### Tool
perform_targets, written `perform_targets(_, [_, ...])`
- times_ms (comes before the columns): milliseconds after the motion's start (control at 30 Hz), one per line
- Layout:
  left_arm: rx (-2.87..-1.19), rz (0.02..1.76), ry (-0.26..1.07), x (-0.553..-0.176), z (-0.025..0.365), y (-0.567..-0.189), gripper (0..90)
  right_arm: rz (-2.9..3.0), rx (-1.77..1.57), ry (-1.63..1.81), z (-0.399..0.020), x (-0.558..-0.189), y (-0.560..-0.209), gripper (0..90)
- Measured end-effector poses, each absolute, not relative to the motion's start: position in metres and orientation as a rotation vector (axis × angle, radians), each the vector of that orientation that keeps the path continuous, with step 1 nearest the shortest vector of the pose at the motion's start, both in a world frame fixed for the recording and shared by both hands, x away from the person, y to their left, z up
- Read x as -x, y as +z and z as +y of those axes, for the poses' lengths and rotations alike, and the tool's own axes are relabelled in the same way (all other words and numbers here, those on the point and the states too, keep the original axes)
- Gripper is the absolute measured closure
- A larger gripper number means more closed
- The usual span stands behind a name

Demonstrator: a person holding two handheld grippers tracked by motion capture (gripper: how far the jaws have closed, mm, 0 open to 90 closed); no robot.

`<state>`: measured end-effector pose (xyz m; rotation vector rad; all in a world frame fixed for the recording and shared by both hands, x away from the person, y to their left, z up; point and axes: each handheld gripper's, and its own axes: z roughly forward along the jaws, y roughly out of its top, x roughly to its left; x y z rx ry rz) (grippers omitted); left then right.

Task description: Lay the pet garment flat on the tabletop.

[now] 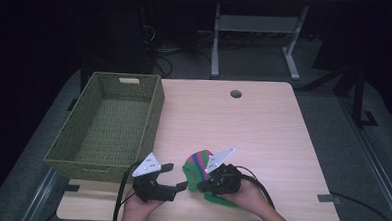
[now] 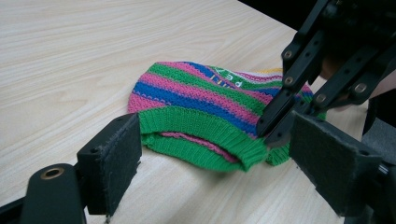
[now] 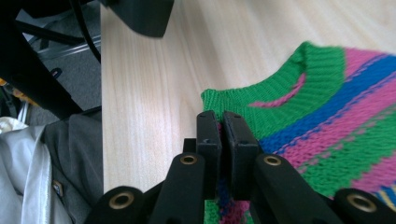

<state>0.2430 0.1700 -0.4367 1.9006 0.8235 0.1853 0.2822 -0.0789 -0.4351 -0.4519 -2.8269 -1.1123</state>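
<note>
Dark room, grey carpet (image 1: 329,104), white-legged desk frame (image 1: 257,28) behind table

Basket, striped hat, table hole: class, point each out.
basket (image 1: 116,78), high view, far rim
striped hat (image 2: 205,95), left gripper view, blue stripe
table hole (image 1: 236,93), high view, its centre

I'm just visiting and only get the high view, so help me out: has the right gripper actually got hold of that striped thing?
Observer: Yes. In the right gripper view the right gripper is shut on the green hem of a knit hat.
Operator: And the left one?
Observer: The left gripper is open, its pads either side of the hem, not touching it.
Operator: Anything written on the hat?
Observer: White lettering sits on a blue stripe, too small to read.
</note>
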Motion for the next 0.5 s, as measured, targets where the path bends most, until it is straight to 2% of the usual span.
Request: perform_targets(500, [-1.893, 0.807, 0.173, -0.243, 0.168, -0.437, 16.7, -2.768, 0.528, -1.248, -0.102, -0.287, -0.399, 85.9])
